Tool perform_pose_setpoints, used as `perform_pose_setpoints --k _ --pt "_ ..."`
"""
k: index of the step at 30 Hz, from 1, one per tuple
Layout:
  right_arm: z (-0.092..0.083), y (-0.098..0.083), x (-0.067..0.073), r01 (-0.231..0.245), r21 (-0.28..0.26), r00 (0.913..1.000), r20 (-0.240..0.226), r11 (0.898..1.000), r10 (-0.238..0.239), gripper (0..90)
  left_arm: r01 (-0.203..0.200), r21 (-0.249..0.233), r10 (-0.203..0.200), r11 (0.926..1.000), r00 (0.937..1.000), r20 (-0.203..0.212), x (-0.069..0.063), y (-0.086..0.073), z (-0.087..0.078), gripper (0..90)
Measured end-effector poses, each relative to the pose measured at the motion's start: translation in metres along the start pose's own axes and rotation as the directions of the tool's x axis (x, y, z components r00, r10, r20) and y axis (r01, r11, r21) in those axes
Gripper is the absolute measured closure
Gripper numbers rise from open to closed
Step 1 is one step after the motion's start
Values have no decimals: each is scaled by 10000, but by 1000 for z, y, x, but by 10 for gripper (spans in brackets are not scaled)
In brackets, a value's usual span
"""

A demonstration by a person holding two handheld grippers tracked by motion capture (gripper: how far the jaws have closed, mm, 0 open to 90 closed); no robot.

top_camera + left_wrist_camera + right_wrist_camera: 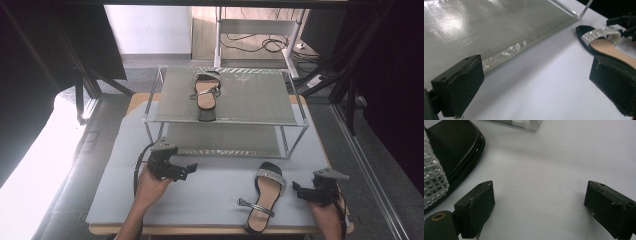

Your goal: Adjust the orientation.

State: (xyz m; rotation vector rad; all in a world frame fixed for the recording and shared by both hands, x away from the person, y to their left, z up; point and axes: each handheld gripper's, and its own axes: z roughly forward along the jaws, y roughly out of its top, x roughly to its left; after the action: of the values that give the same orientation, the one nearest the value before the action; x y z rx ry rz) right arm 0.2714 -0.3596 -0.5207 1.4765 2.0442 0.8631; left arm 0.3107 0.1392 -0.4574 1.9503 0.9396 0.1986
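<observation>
Your left hand-held gripper (192,168) sits over the near-left part of the bench (215,190), just in front of the rack (150,120). It points right, across the grey mat. Jaws wide apart, nothing between them; in the left gripper view only bare mat lies in the gap.

Your right hand-held gripper (296,189) rests at the near-right of the bench, pointing left toward the sandal (264,200). Jaws wide here too, holding nothing. In the right gripper view its pads stand well apart over empty mat.

The sandal lies flat on the mat, near and right of centre, between your two grippers and much nearer the right one. Black sole, sparkly strap (272,178) across the toe end, which points far; a thin strap (257,207) crosses near the heel end, close to the near edge. The right gripper's tips are just beside the sandal's right side at the toe strap; touching or not, cannot tell. In the right gripper view the sandal's toe (454,147) shows at the upper left, outside the jaws.

A second sandal (206,95) lies on the rack's top shelf, left of centre, heel toward you. The lower shelf (220,140) carries nothing you can make out.
</observation>
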Motion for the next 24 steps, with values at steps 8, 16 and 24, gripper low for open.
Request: perform_pose_setpoints --k 8,16,24 --pt "0 0 0 -12 31 10000 -12 10000 12 88 -258 317 270 9992 9989 -395 -4 -22 10 0" --pt "0 1 0 -18 61 10000 -36 10000 19 87 -538 825 600 9951 9954 -748 -9 -38 20 0" --pt "-5 3 0 -106 169 9999 -83 9998 108 41 -612 1318 763 9894 9907 -1123 -11 -55 24 0"
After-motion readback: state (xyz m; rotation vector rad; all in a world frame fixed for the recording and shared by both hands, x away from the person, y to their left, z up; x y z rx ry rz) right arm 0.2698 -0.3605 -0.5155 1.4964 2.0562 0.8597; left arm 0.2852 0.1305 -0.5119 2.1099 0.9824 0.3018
